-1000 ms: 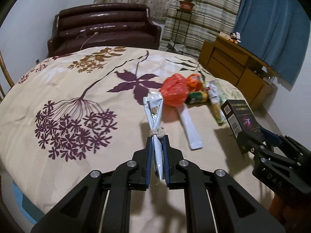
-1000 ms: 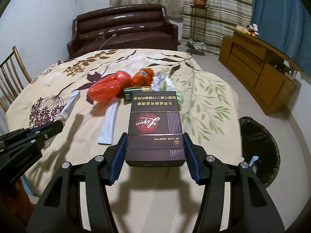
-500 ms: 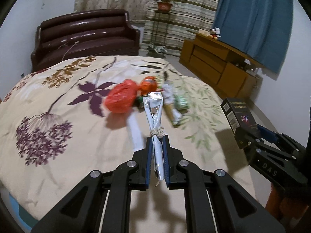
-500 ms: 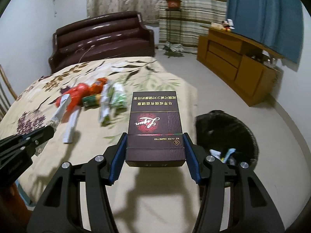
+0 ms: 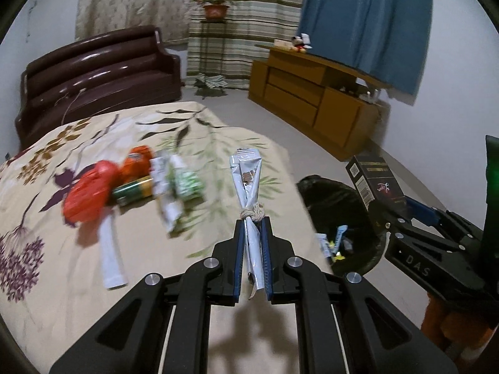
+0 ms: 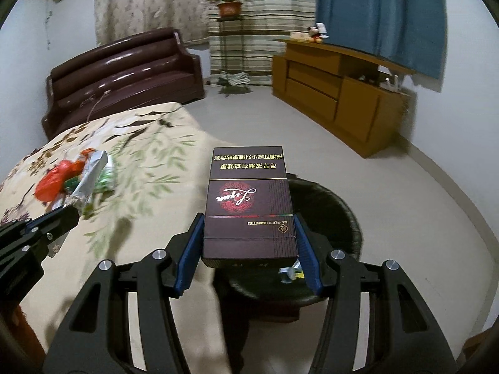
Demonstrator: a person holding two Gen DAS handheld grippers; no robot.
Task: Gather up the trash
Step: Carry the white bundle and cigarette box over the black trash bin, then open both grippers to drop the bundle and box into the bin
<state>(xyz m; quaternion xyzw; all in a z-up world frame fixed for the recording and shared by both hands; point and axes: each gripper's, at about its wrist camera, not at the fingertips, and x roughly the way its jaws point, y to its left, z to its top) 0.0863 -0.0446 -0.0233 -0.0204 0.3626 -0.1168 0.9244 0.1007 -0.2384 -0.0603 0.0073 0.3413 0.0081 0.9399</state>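
Glossy foil wrapper (image 5: 248, 180); smooth cardboard cigarette box (image 6: 248, 205); shiny leather sofa (image 6: 124, 74); wooden cabinet (image 6: 336, 93).

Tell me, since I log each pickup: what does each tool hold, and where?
Left tool pinches the tied silver wrapper below its knot; right tool clamps the cigarette pack by its sides at the near end.

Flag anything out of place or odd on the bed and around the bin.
Litter is scattered on the floral bedspread: a red plastic bag, a green can, crumpled green-and-white wrappers and a white sachet. The bin stands upright; nothing spilled around it.
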